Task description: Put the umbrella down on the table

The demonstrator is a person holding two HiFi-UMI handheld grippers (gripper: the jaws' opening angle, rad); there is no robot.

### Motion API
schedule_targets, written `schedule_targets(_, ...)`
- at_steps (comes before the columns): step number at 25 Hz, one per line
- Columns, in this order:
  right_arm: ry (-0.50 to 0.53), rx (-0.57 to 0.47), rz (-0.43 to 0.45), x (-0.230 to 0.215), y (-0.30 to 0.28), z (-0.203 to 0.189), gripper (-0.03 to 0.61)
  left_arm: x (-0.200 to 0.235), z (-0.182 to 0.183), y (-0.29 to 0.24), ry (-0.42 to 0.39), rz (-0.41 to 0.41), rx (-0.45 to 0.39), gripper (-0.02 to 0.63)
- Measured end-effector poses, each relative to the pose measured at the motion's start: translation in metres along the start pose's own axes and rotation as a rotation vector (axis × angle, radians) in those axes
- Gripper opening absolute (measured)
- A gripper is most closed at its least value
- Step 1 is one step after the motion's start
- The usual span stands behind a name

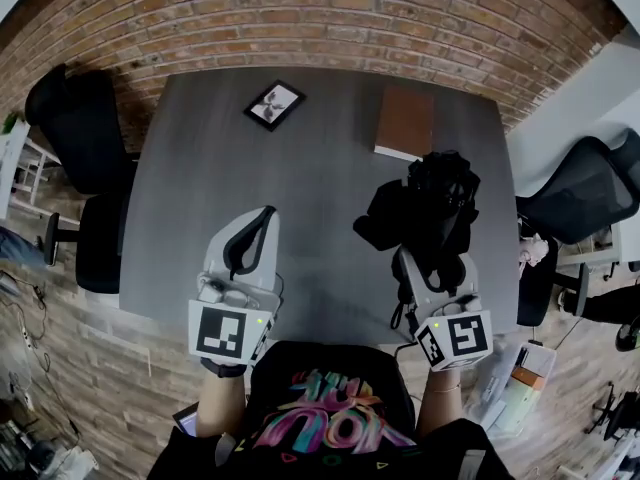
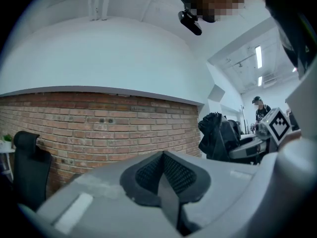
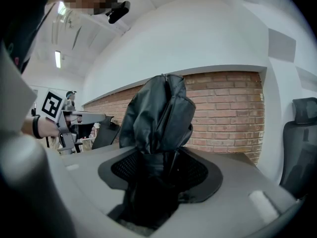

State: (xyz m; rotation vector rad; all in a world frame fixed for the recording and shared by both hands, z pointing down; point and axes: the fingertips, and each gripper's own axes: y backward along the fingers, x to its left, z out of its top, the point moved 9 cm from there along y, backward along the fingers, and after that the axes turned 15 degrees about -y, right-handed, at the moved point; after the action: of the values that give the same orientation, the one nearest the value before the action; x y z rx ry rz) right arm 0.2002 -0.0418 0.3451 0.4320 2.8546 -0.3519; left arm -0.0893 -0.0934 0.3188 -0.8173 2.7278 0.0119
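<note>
Red brick wall (image 1: 350, 8) backs the dark grey table (image 1: 200, 188). Right gripper (image 3: 158, 175), jaws wide, clamps the black folded fabric umbrella (image 3: 158, 113) over the table's right half. Left gripper (image 2: 161, 175) is closed and empty. Colourful shirt lettering (image 1: 320, 428) is illegible.

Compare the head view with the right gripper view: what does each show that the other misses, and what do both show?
Head view only: the framed picture and the brown book, both lying at the far side of the table.
Right gripper view only: the right gripper seen along its jaws, which are closed on the folded black umbrella, and a ceiling light.
Both: the umbrella, the left gripper with its marker cube, and the brick wall.
</note>
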Motion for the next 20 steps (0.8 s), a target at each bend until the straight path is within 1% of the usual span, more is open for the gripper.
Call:
schedule_targets(4, 0.005, -0.003, 0.006, -0.003, -0.008, 0.004, 0.233, 0.003, 0.000, -0.008, -0.003, -0.002, -0.003, 0.002)
schedule_targets(12, 0.011, 0.010, -0.004, -0.001, -0.009, 0.010, 0.233, 0.012, 0.004, -0.015, -0.009, -0.030, -0.022, 0.002)
schedule_targets(20, 0.057, 0.061, 0.009, 0.005, -0.018, 0.009, 0.233, 0.017, 0.000, -0.012, -0.003, -0.043, -0.010, 0.002)
